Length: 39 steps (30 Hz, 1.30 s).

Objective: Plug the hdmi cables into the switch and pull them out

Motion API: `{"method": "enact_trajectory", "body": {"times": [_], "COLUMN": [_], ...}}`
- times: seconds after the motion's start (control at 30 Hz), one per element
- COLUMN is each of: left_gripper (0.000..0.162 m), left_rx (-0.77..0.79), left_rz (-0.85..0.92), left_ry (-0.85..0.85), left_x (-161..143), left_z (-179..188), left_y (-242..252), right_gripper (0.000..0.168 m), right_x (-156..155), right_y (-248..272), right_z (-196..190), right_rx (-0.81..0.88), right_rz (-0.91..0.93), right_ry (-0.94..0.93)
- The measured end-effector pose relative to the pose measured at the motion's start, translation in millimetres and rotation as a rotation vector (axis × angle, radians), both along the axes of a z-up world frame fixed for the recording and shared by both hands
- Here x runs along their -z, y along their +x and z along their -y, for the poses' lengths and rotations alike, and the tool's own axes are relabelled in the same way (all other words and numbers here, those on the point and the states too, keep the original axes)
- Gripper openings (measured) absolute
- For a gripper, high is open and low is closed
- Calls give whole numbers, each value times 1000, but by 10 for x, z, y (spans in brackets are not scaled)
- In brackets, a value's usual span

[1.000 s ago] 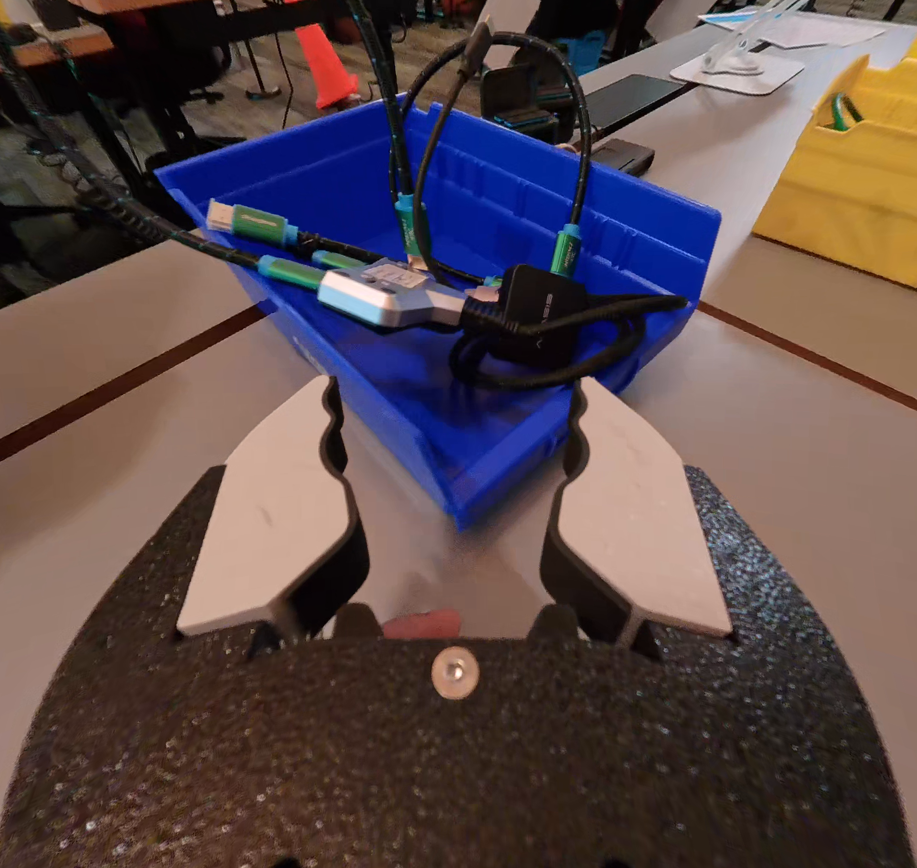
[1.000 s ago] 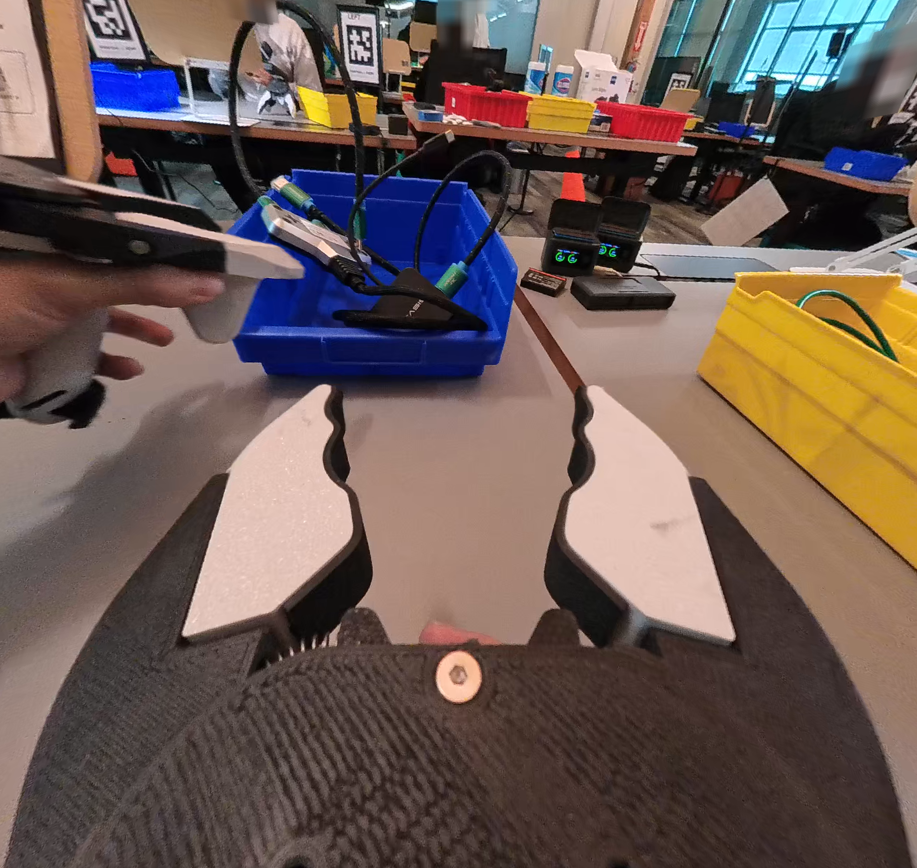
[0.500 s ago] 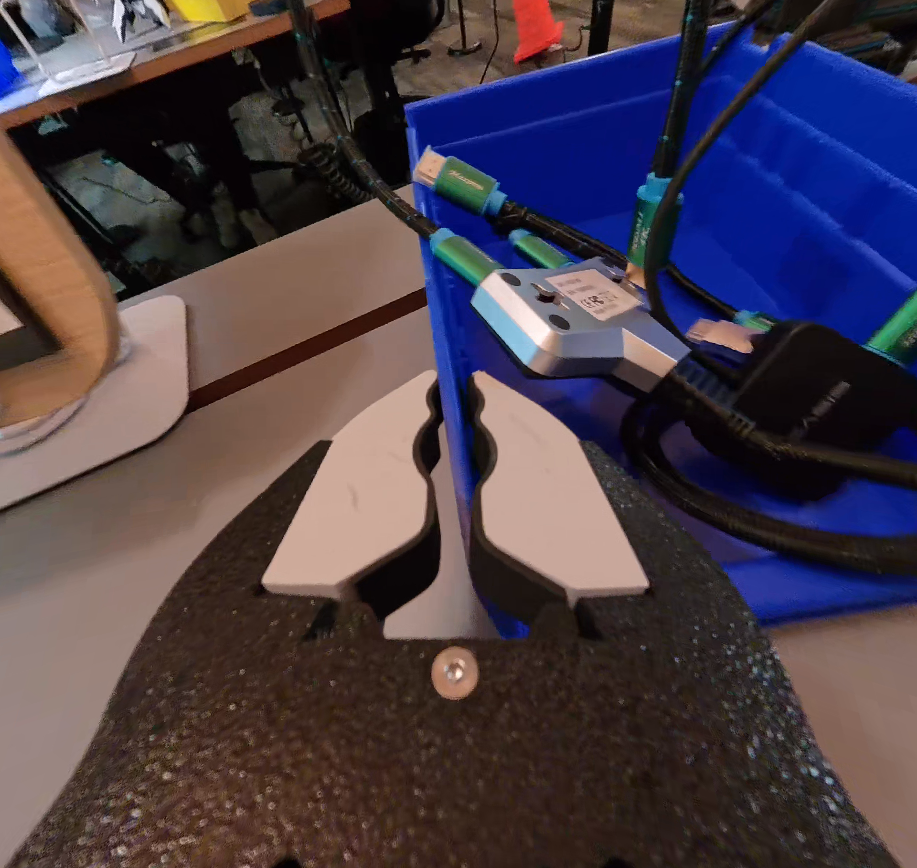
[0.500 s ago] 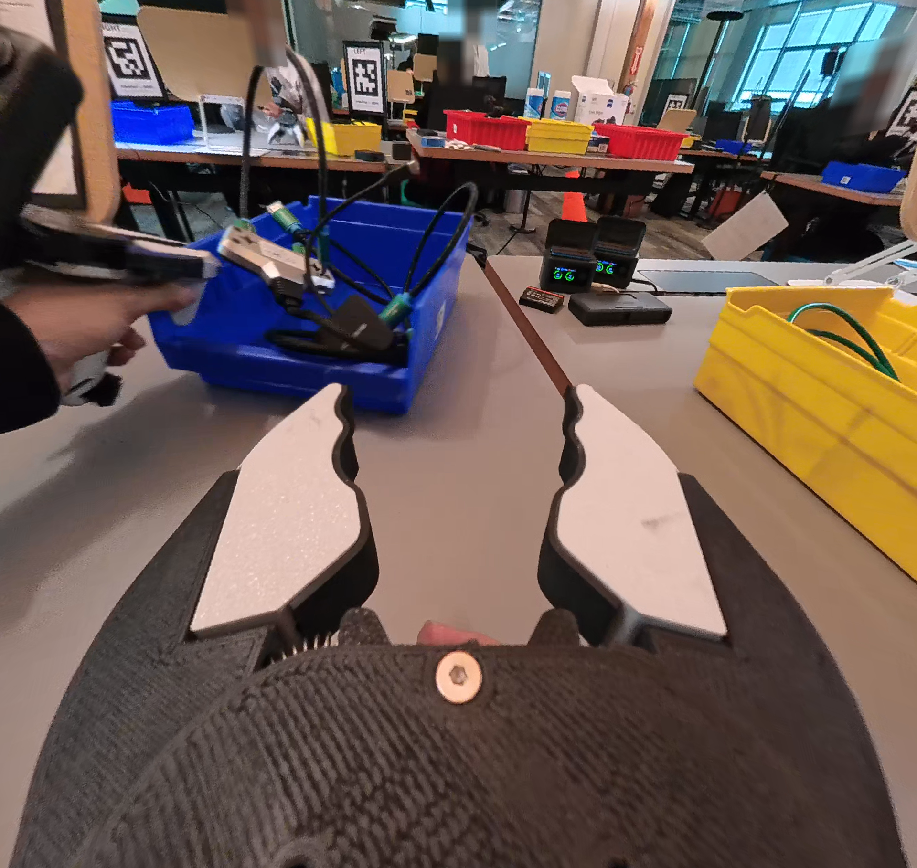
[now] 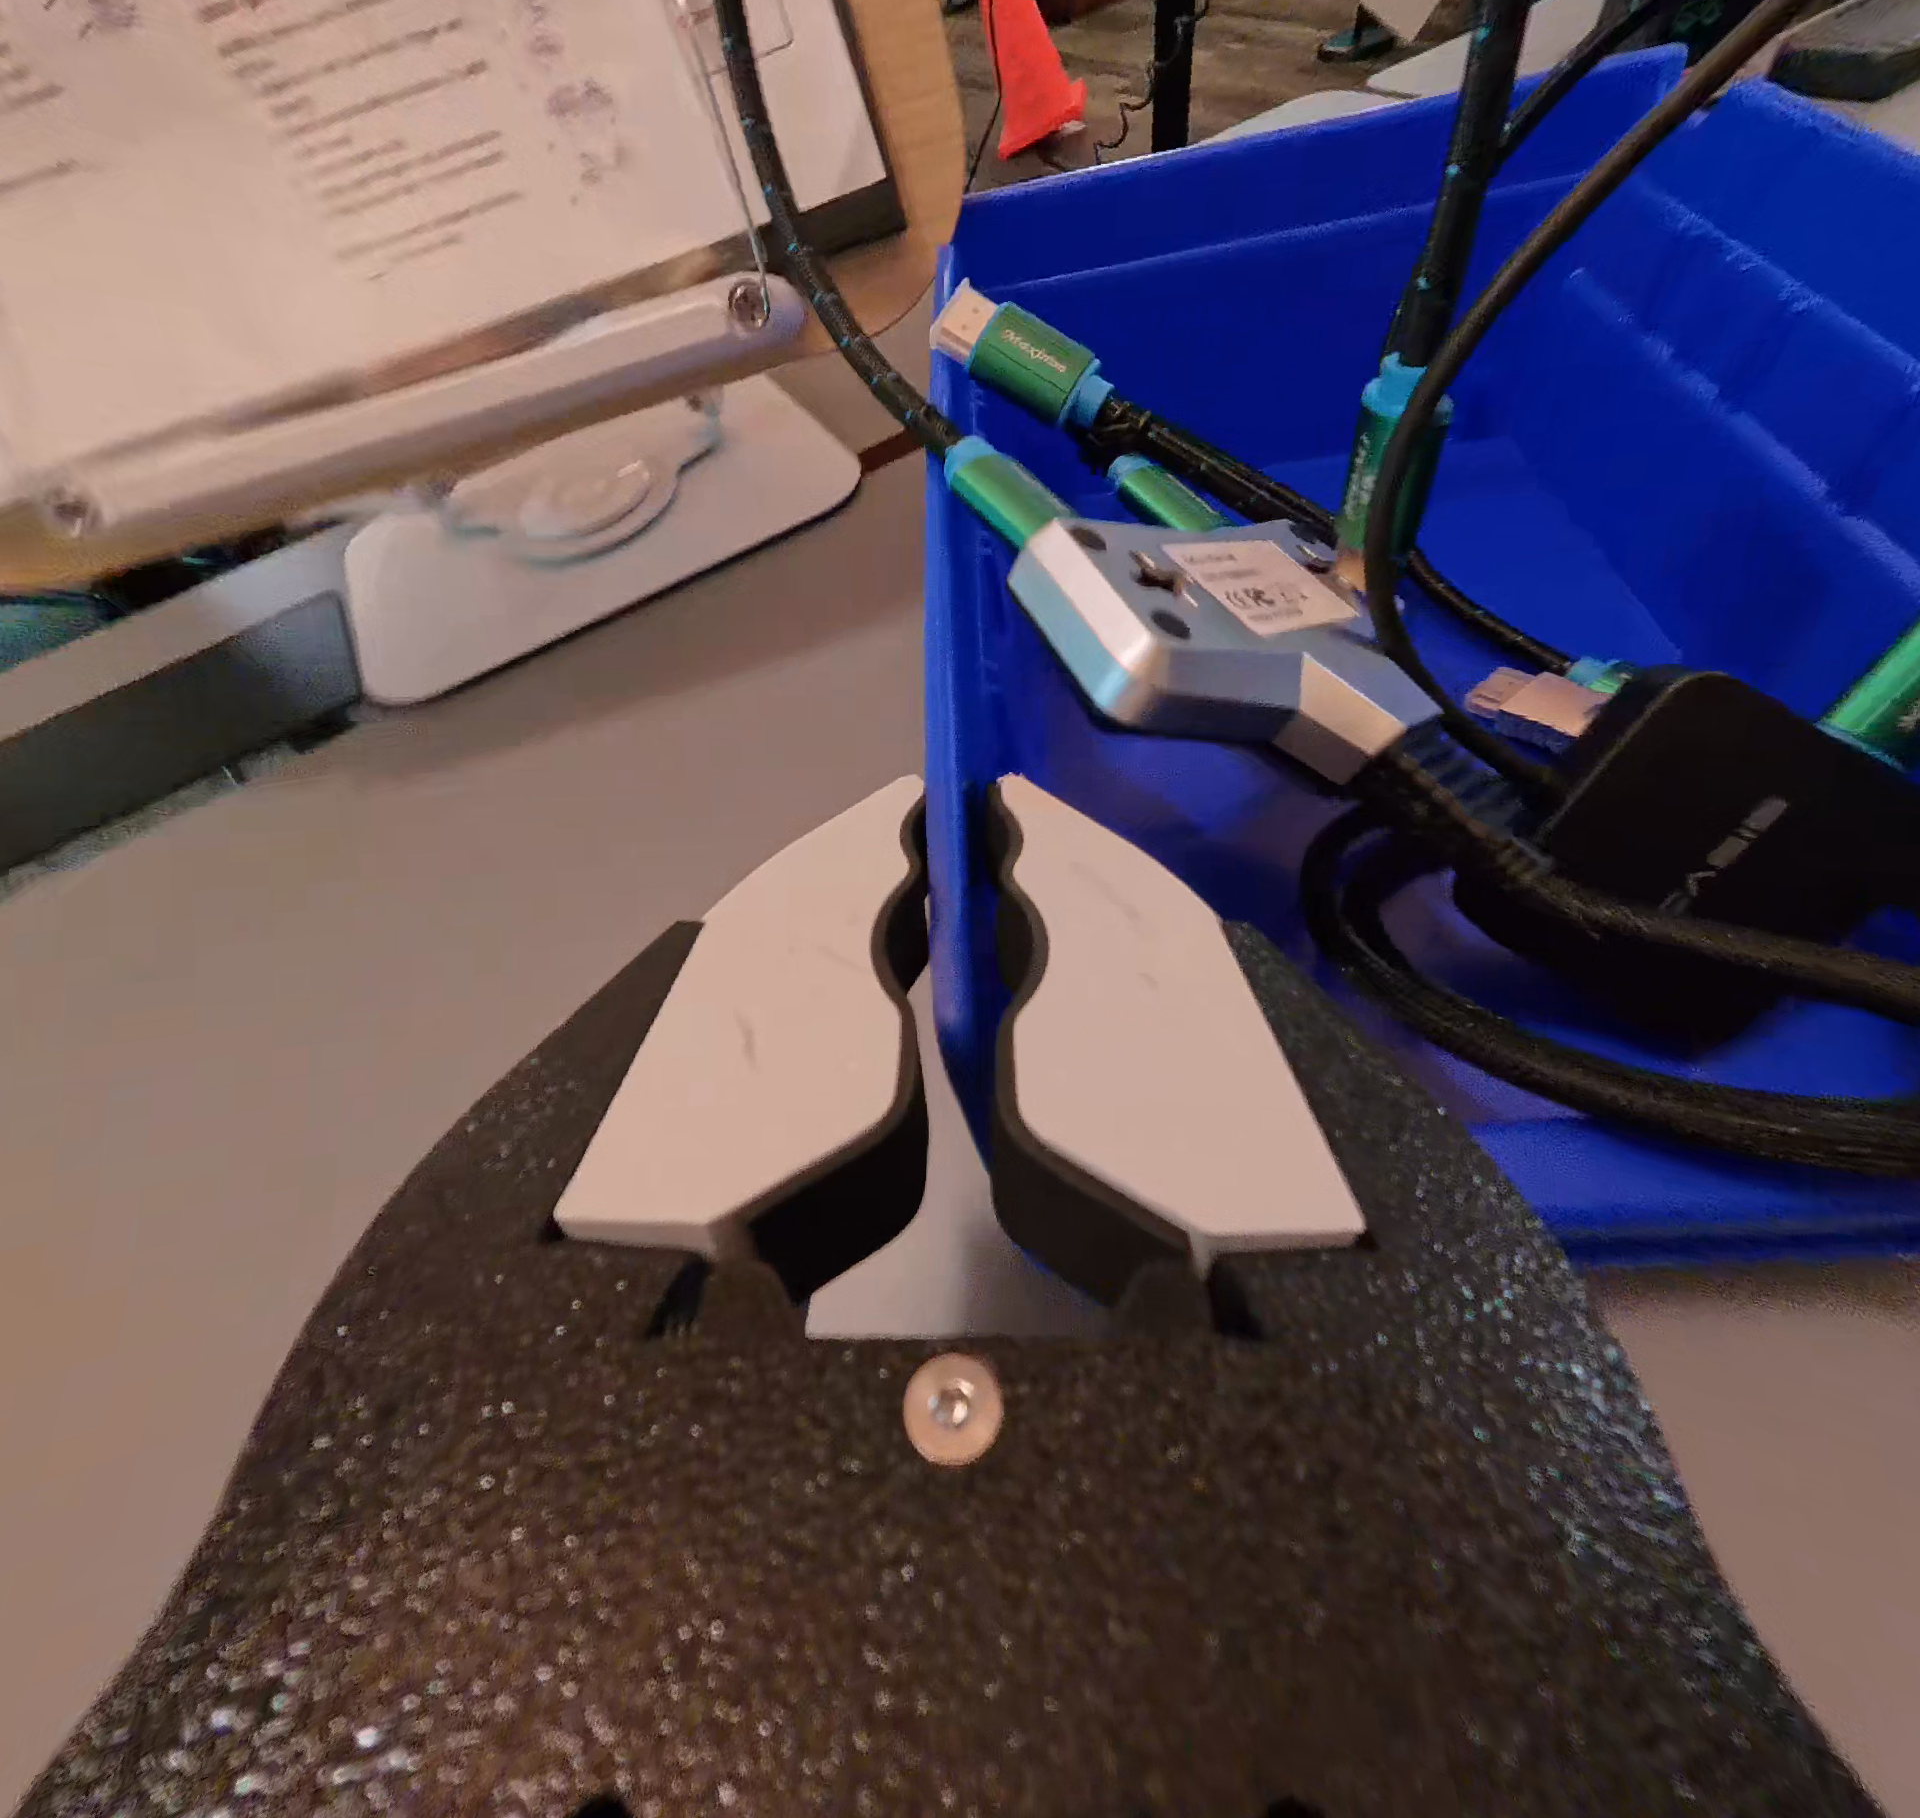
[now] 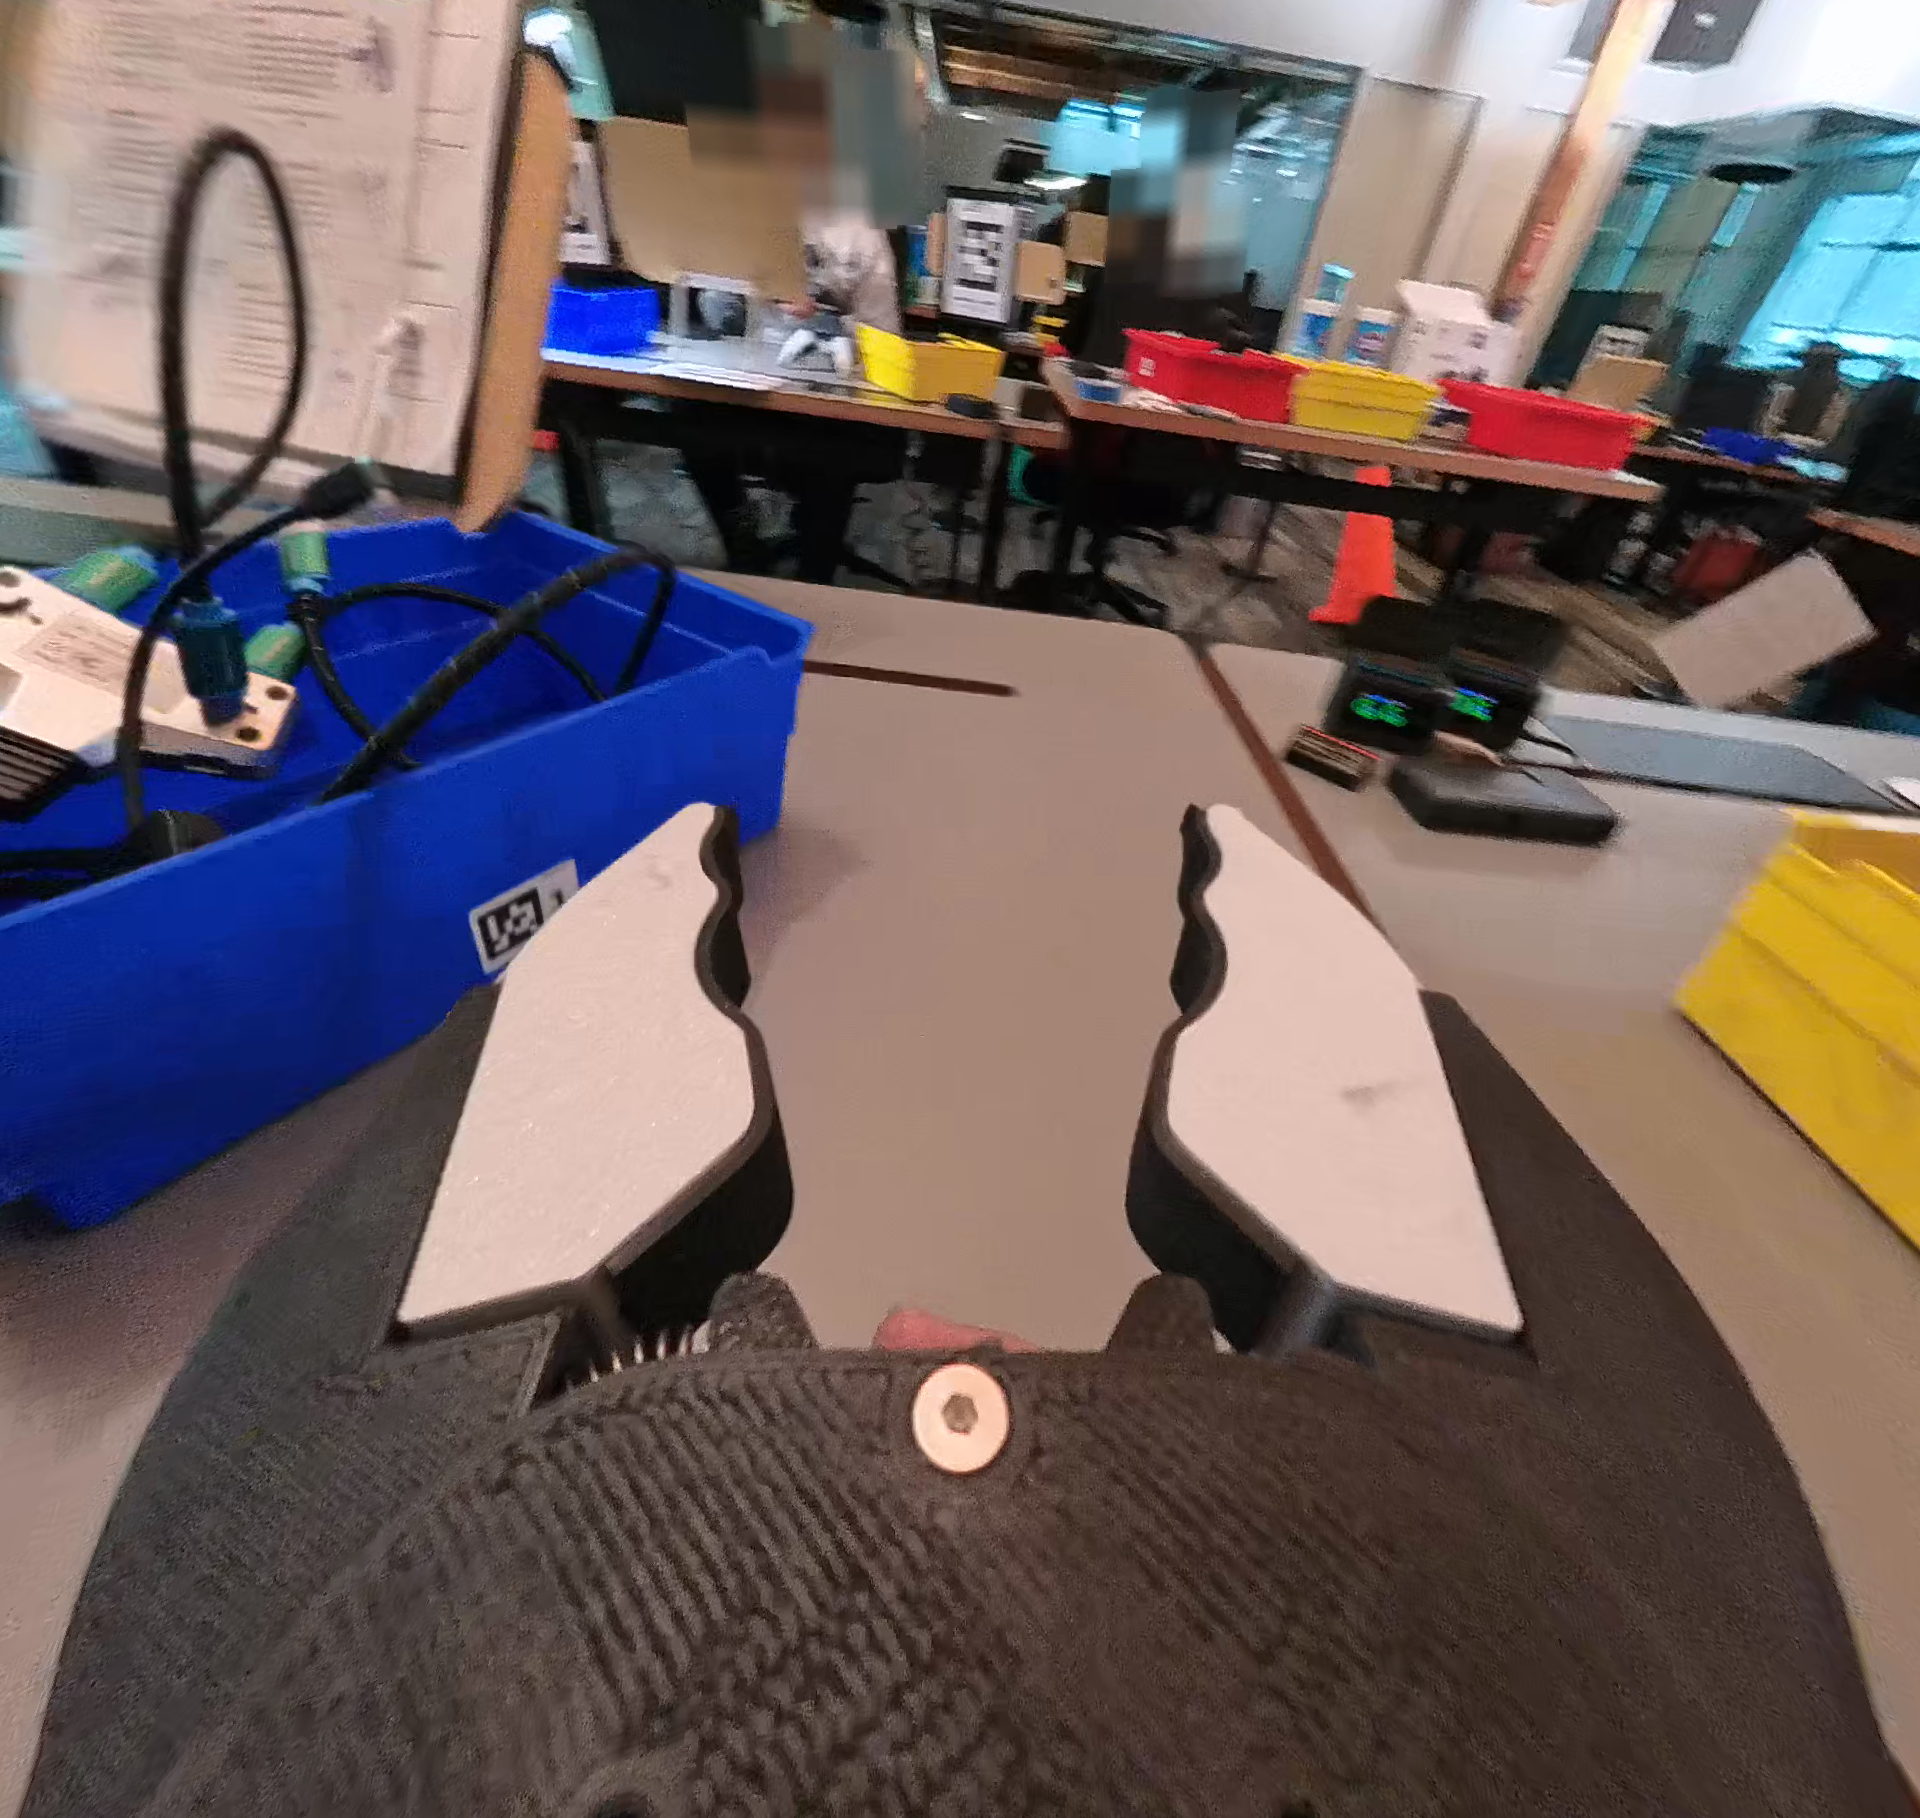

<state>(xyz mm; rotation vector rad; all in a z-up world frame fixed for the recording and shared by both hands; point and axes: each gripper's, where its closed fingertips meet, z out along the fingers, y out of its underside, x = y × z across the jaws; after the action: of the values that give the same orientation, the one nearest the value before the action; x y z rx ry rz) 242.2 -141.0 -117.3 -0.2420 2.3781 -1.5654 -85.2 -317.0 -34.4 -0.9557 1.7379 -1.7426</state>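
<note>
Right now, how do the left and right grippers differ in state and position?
The left gripper is shut on the blue bin's wall, one finger outside and one inside; the right gripper is open and holds nothing. The left sits at the bin's corner near the silver switch; the right hangs over bare table, beside the bin. Both share grey fingers on a black body.
</note>
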Motion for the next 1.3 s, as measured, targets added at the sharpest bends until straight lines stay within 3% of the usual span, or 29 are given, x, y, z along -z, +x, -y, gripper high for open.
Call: {"method": "enact_trajectory", "body": {"times": [0.13,0.23,0.37,0.57,0.73,0.83,1.03,1.3], "left_gripper": [4,6,3,2,2,2,2,2], "left_rx": [54,89,125,178,48,-19,-93,-21], "left_rz": [-67,-62,-93,-141,-66,-114,-103,-100], "left_ry": [-26,-39,-48,-100,-74,-94,-96,-69], "left_x": [-3,-3,-3,-13,-20,-15,-15,-4], "left_z": [-676,-914,-865,-815,-1342,-1523,-1303,-772], "left_y": [-129,-184,-143,-148,-181,19,340,390], "right_gripper": [87,89,90,89,89,86,85,84], "right_x": [-105,-197,-245,-468,-402,-309,-111,120], "right_y": [587,864,1132,1462,1494,1473,1542,1470], "right_z": [-594,-887,-824,-981,-1116,-1118,-1220,-1099], "right_rx": [-188,-252,-192,-243,-281,-287,-323,-331], "right_rz": [-53,-105,-115,-88,-155,-148,-147,-204], "right_ry": [-57,-112,-104,-103,-152,-143,-127,-124]}}
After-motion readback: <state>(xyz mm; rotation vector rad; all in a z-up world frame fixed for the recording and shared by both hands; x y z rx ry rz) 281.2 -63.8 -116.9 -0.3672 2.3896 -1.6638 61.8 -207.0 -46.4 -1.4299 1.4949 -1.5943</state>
